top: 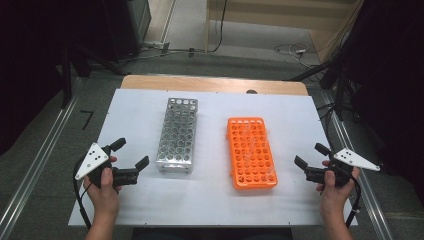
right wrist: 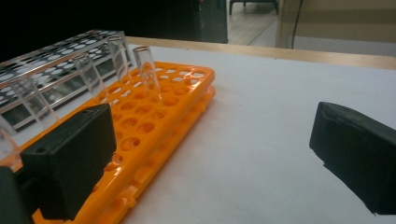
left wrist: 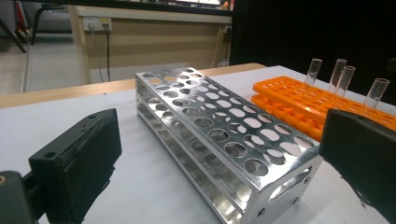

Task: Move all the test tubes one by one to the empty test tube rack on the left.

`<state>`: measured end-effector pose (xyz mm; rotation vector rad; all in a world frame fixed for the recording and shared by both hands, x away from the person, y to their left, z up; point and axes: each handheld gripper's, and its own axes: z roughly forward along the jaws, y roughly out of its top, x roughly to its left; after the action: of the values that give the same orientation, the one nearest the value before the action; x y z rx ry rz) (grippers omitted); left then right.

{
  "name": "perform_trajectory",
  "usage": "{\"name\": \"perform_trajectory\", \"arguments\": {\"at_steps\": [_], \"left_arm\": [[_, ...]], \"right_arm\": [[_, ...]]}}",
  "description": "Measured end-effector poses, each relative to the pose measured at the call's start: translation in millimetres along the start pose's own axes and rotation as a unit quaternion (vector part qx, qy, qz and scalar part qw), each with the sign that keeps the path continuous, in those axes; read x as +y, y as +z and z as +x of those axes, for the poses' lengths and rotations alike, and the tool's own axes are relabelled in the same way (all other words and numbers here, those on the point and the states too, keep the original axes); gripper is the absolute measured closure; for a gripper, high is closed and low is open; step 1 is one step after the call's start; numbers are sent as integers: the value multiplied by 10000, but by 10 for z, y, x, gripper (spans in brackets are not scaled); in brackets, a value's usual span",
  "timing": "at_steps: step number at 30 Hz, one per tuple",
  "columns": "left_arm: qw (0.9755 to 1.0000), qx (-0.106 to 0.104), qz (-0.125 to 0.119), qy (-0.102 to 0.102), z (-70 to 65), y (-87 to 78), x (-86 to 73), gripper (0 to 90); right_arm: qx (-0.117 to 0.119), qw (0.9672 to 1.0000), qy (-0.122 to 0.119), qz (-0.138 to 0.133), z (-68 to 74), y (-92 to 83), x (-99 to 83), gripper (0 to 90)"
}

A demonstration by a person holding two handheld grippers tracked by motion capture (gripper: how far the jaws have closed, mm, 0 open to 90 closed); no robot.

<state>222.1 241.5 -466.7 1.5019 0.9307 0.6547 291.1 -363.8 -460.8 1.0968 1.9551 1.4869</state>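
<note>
Clear glass test tubes (left wrist: 344,78) stand upright in the orange plastic tube rack (top: 251,151), right of centre on the white tabletop (top: 210,200), near its front edge; I count about four, spread among many bare holes. Just to its left, the shiny steel tube rack (top: 178,135) holds nothing. Both claws hover released and hold nothing: the left gripper (top: 131,154) near the left edge, the right gripper (top: 311,155) near the right. A good pickup likely means straddling one tube squarely near its top, closing gently, then lifting straight.
</note>
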Motion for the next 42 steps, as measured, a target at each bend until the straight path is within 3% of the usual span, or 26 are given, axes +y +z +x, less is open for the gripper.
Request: {"name": "perform_trajectory", "arguments": {"at_steps": [5,13,17,18,19,25,27,32,33,34,39,40,42], "left_arm": [[9999,-70,106,36,-45,45,-1,0],[9994,-147,233,190,-130,69,23,0],[9993,-76,314,188,-140,70,29,0],[9993,-44,333,168,-142,73,28,0],[9992,-66,364,162,-140,77,24,0],[9988,-81,443,168,-160,110,13,0],[9988,-91,457,173,-165,123,8,0],[9985,-103,505,169,-170,136,-5,0],[9985,-103,512,169,-169,136,-6,0],[9985,-102,513,172,-168,136,-7,0],[9985,-87,513,152,-162,136,-12,0],[9985,-87,513,152,-162,136,-12,0],[9985,-87,517,150,-160,136,-13,0]], "right_arm": [[406,9992,18,27,44,-2,19,25],[970,9951,-165,78,258,34,112,48],[1442,9890,-226,241,359,101,122,62],[1442,9890,-226,241,359,101,122,62],[1574,9867,-257,310,380,121,122,122],[1969,9780,-369,579,411,181,109,207],[2013,9768,-396,619,417,191,104,225],[2216,9697,-527,887,445,249,76,294],[2216,9697,-527,887,445,249,76,294],[2290,9666,-572,1002,453,279,56,300],[2469,9576,-702,1307,497,351,9,348],[2469,9576,-702,1307,497,351,9,348],[2535,9544,-746,1393,517,377,-5,405]]}}
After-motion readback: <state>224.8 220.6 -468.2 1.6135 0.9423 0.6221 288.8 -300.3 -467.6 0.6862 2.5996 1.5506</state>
